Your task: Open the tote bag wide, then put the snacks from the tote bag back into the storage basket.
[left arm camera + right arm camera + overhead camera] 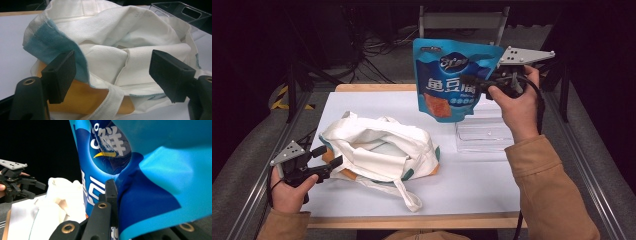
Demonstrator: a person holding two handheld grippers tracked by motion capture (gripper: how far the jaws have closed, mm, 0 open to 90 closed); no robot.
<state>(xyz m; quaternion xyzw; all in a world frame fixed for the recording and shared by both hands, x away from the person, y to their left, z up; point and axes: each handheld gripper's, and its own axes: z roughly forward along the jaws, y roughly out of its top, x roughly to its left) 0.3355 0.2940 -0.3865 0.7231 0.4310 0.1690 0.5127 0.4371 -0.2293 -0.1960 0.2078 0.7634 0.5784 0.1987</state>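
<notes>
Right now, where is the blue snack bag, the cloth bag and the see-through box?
blue snack bag (447,80), high view, its printed front.
cloth bag (377,150), high view, its white top fold.
see-through box (484,136), high view, its floor.

A blue snack pouch (447,80) printed with white characters and an orange food picture is held upright in the air above the far side of the table, its right edge pinched and creased (the glossy film is seen folded in the right gripper view (150,195)). A cream cloth tote bag (379,150) with teal and orange patches is laid slumped on the white tabletop, its mouth gaping open, its handle strap trailed toward the near edge. The two are well apart.
</notes>
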